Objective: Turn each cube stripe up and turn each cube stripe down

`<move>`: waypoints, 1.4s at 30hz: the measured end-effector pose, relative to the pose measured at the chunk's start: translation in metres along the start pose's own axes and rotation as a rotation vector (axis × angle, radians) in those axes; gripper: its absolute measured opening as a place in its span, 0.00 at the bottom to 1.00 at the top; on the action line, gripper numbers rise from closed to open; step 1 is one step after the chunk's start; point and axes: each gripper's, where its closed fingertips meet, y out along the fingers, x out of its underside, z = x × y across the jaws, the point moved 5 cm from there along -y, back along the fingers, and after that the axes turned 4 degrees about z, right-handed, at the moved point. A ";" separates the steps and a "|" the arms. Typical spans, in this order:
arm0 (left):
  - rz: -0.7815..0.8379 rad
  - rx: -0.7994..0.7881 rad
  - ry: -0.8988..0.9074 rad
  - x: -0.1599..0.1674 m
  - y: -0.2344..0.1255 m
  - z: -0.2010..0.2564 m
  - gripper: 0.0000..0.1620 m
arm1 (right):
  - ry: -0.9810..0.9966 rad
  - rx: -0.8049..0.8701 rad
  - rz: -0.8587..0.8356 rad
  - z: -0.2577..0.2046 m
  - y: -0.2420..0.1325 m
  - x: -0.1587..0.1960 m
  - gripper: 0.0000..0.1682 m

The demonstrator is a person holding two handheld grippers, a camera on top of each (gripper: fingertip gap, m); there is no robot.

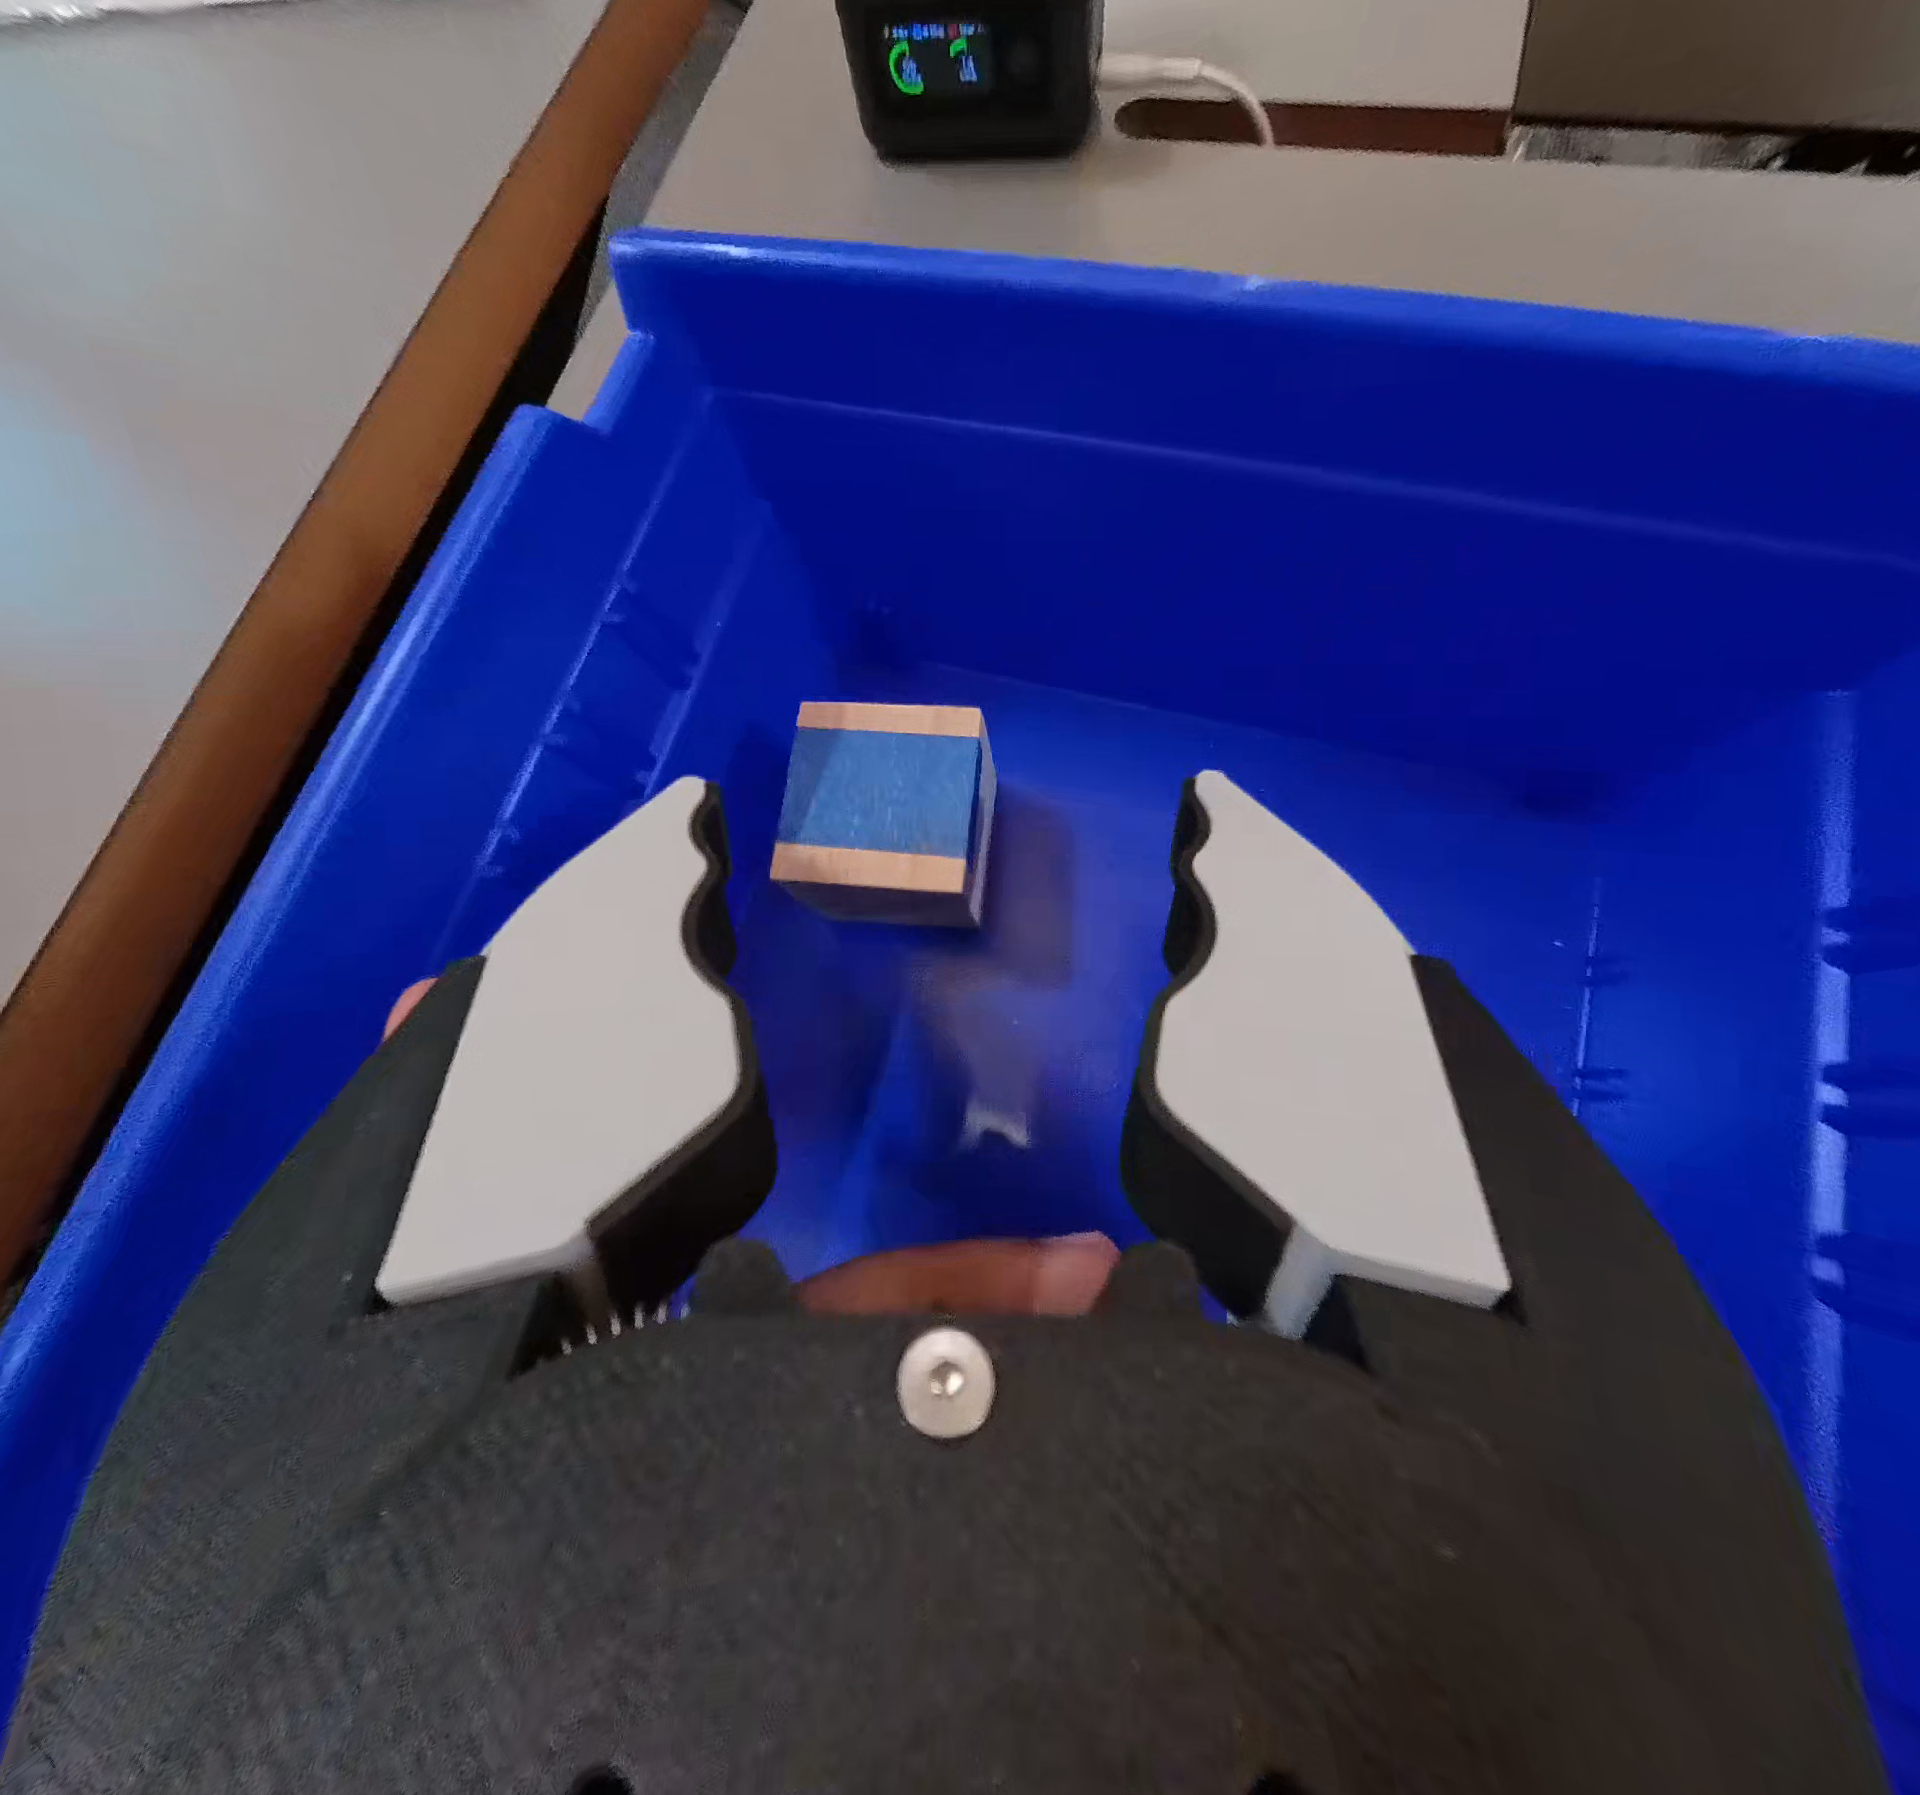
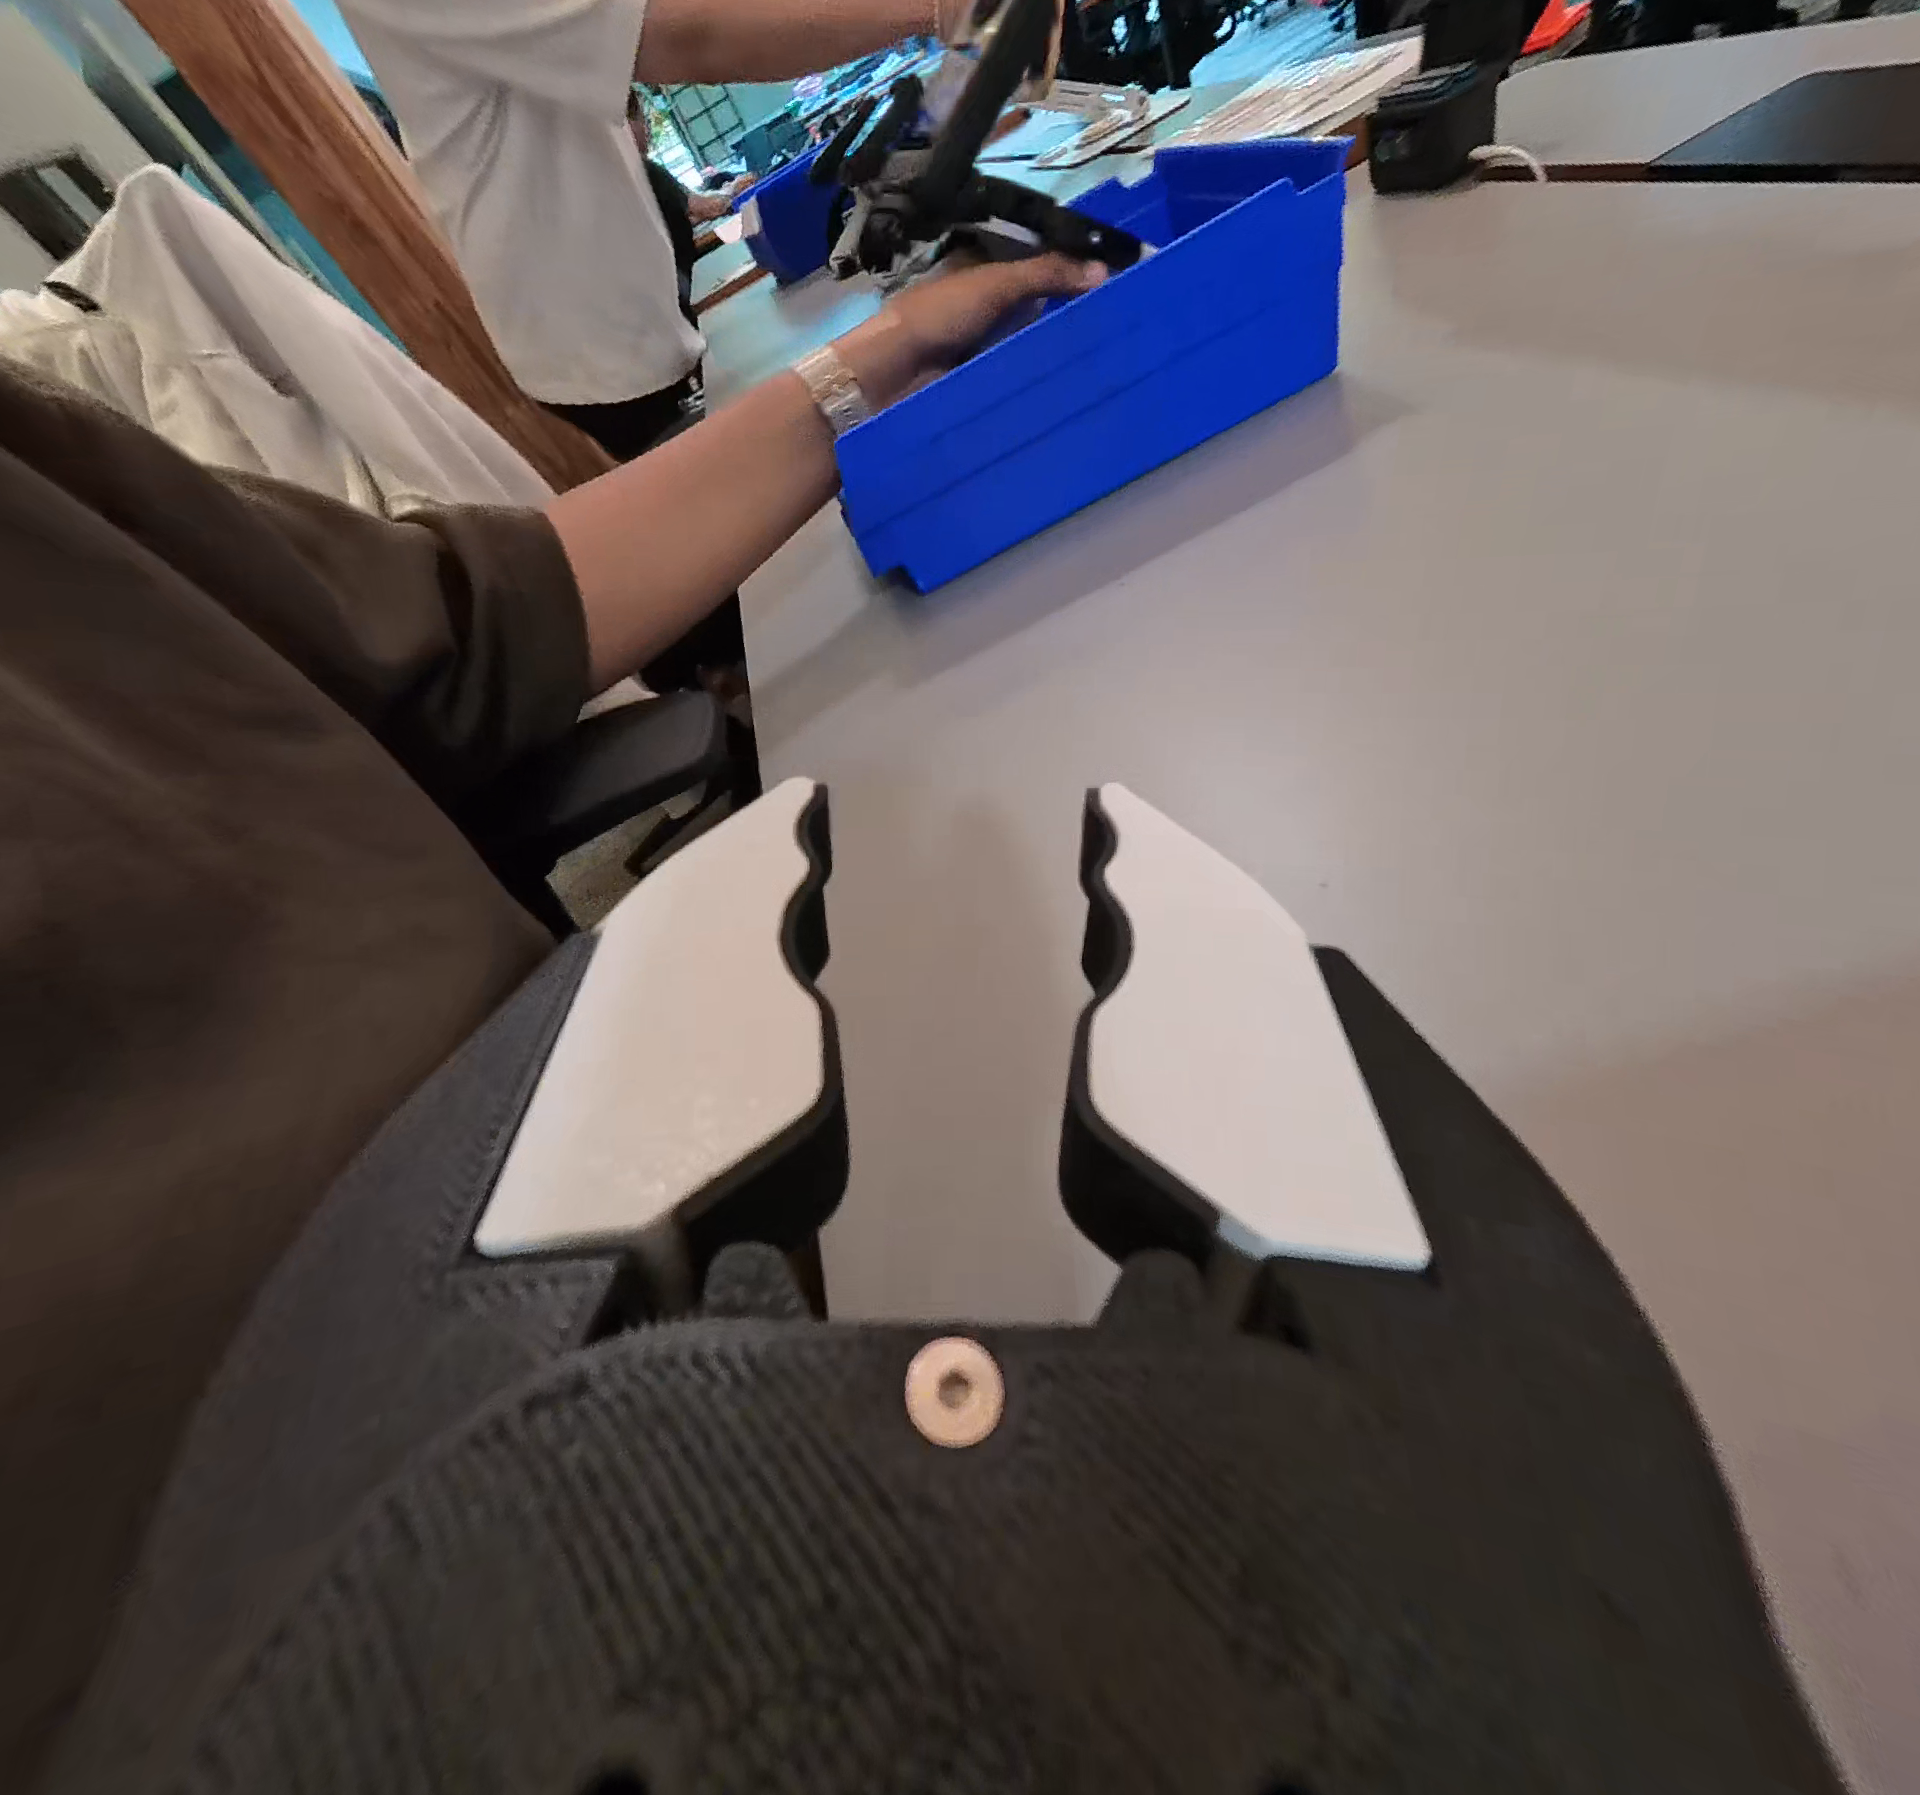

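Left gripper (image 1: 945,810): nearest the left wrist camera, black body with two pale fingers (image 1: 582,1049) spread wide apart, holding nothing, reaching down into the bin.
Cube count: one cube (image 1: 883,810) in sight, lying on the floor of the bin.
Cube face: its upward side shows a broad blue band between two thin wood-coloured edges.
Cube against the fingers: it sits just beyond the tips, closer to the left finger than the right, not touching either; part of it lies in line with the gap between them.
Bin count: one blue bin (image 1: 1247,457) under the left gripper; in the right wrist view it (image 2: 1091,405) stands on the grey tabletop (image 2: 1455,706), and a second blue bin (image 2: 779,218) shows farther back.
Right gripper (image 2: 956,800): low over bare tabletop, well apart from the bin, its two fingers (image 2: 686,1049) parted with an empty gap, gripping nothing.
Person's hand (image 2: 977,311): in the right wrist view it reaches into the bin with the left gripper.
Black device (image 1: 966,52): one small box with a lit screen, on the tabletop beyond the bin's far wall.
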 end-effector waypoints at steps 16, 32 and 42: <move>-0.116 -0.062 0.019 0.015 0.024 -0.010 0.29 | 0.028 0.023 0.039 0.008 -0.011 -0.007 0.27; 0.514 1.047 -0.389 -0.071 -0.221 0.134 0.29 | 0.215 0.039 0.205 0.022 -0.013 -0.006 0.30; 0.087 1.686 -0.683 0.052 -0.263 0.299 0.28 | 0.014 0.115 0.246 0.024 -0.028 -0.014 0.39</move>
